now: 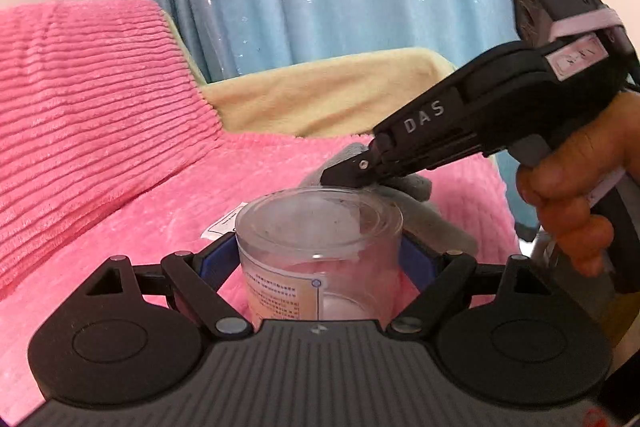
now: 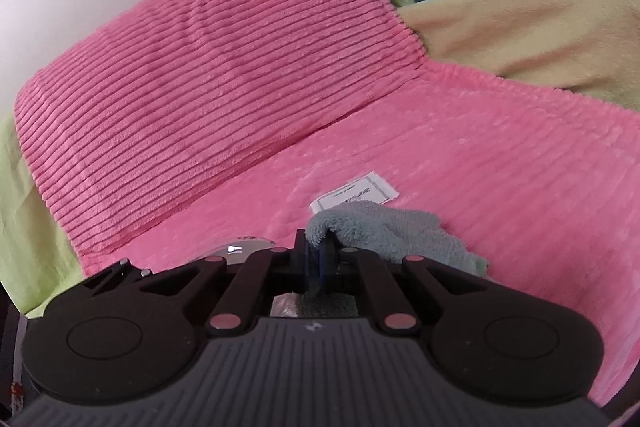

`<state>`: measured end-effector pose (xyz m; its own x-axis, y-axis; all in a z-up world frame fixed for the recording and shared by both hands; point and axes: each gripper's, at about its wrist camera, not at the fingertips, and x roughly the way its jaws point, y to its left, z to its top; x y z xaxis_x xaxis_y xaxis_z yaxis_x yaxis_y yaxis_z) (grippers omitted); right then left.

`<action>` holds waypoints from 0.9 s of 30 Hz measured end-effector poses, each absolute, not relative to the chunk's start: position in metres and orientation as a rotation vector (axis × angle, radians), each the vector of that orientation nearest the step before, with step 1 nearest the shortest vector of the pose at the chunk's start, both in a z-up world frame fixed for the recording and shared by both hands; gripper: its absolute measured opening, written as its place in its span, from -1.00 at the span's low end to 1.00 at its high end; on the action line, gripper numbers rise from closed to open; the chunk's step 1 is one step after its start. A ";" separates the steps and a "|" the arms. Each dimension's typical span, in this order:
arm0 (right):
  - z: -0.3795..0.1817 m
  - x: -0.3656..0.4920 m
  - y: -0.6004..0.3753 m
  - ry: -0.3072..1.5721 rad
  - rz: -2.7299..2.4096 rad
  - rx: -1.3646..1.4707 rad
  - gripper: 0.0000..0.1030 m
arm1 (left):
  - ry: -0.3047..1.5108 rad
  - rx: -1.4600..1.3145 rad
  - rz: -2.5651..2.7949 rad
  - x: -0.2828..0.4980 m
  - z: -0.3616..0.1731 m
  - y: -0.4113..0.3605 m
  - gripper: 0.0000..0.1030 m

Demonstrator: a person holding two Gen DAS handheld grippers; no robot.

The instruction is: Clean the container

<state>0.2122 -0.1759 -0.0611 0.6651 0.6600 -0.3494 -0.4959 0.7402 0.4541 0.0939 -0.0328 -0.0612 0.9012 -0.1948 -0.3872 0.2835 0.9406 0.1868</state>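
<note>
Container (image 1: 318, 247) sits upright, a clear plastic tub with a printed label, clamped between the blue pads of the left gripper (image 1: 318, 259) over the pink blanket (image 1: 120, 211). The right gripper (image 2: 316, 261) is pinched tight on a grey cloth (image 2: 380, 229), its tips right at the far rim of the tub. A hand (image 1: 580, 195) grips that tool's handle, with a white tag (image 2: 354, 195) lying on the blanket behind

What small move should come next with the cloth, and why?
Probably lower the right hand-held gripper so the cloth goes down into the jar. The left hand-held gripper already clamps the jar upright with its mouth open, and the right one pinches the cloth just above the rim, not yet inside.
</note>
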 end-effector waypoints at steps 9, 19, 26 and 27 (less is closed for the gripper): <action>-0.044 0.202 -0.182 0.452 0.843 0.406 -0.93 | 0.365 0.217 -0.244 0.096 -0.067 -0.024 0.66; -0.047 0.186 -0.173 0.564 0.965 0.285 -0.93 | 0.376 0.268 -0.243 0.092 -0.069 -0.029 0.65; -0.052 0.180 -0.169 0.628 1.013 0.273 -0.93 | 0.380 0.277 -0.242 0.091 -0.069 -0.030 0.65; -0.053 0.181 -0.165 0.627 1.021 0.281 -0.93 | 0.380 0.276 -0.241 0.091 -0.069 -0.030 0.65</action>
